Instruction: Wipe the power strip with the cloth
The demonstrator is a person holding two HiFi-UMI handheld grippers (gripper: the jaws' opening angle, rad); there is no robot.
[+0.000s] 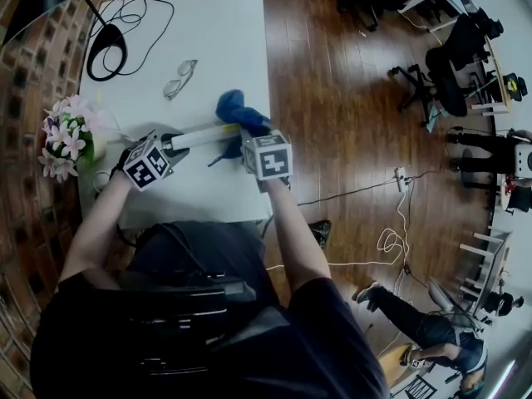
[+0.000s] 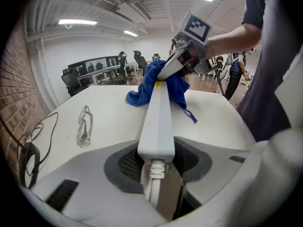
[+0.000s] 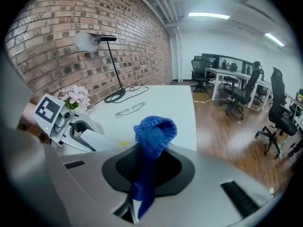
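**Wiping a power strip that's only held by one end: what I'd watch for**

Starting big: the white bench [image 1: 224,23] carries everything, and I'll place the rest off the power strip [image 1: 202,136]. The strip is a long white bar lying across the near part of the bench. The left tongs [image 2: 154,163] are clamped on its cord end, pads squeezing both sides right where the cord [image 2: 151,186] comes out. The whole length sticks out ahead of them with nothing else gripping it. In the left gripper view it looks raised off the bench, though I can't swear to that.

At the strip's far end are the right tongs [image 3: 144,169], closed on a bunched-up blue cloth [image 3: 154,136]. The cloth drapes over that far end, with a loose tail hanging off one side. A pair of glasses [image 1: 179,77] lies beyond the strip, well apart from it.

My guess is the wipe is happening at the far end, with most of the strip left to do.

What could go wrong from here:
- Pushing down at the far end levers the strip against a one-end grip, so it could twist or slide out of the left tongs.
- The cloth is only pinched by a narrow bunch, so drag along the strip could tug it free.
- That hanging tail could snag on the strip's edge.
- Any twisting loads the cord right where it leaves the strip.
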